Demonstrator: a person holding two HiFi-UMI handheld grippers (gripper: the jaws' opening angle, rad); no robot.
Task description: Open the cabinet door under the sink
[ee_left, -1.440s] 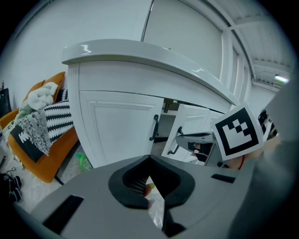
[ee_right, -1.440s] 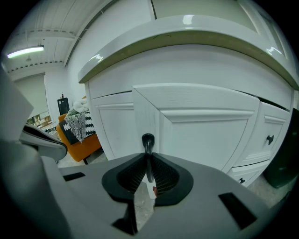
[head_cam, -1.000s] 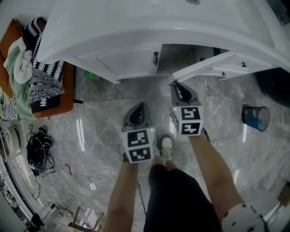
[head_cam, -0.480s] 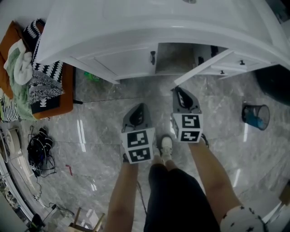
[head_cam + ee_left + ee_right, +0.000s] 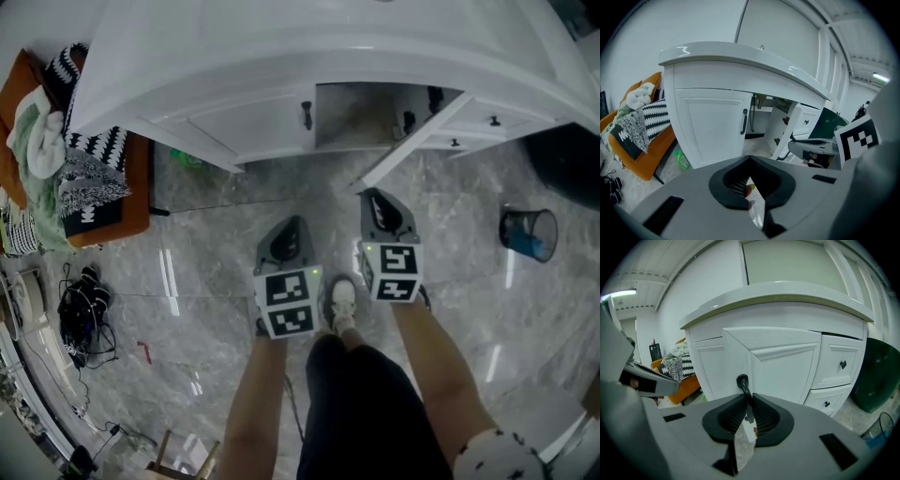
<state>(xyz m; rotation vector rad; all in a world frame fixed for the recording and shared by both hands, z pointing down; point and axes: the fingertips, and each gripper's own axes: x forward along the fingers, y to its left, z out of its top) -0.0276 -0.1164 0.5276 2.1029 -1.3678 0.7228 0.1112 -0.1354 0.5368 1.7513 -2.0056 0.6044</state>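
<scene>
**Mia:** While the right gripper [image 5: 749,405] hangs on, what could go wrong with the big white cabinet [image 5: 234,117]?

**Tom:** I think the open door [image 5: 783,359] is the worry. It turns in a curve round its hinge [image 5: 786,120]. If the gripper pulls straight back and not along that curve, the door may tug hard on the hinge.

**Mia:** Anything else?

**Tom:** If it swings too far, the door could bang the drawers [image 5: 836,376]. They sit just past the gripper on its right side.

**Mia:** And the little handle [image 5: 742,382]?

**Tom:** It is thin, black and looks smooth. The jaws are clamped only on its lower part. My guess is it could slip out, and then the door would swing loose.

**Mia:** So where is the door from the right gripper?

**Tom:** Right in front of it, very close. The handle sits between the two pads and sticks up above them.

**Mia:** What about the left gripper [image 5: 751,158]?

**Tom:** Its jaws are pressed together with nothing between them. The open door is ahead of it and off to its right, well apart. The closed door [image 5: 712,126] and the second handle [image 5: 744,121] are ahead of it, not touched.

**Mia:** Is the job done?

**Tom:** You can see inside the cabinet, so nearly, I'd say.
</scene>
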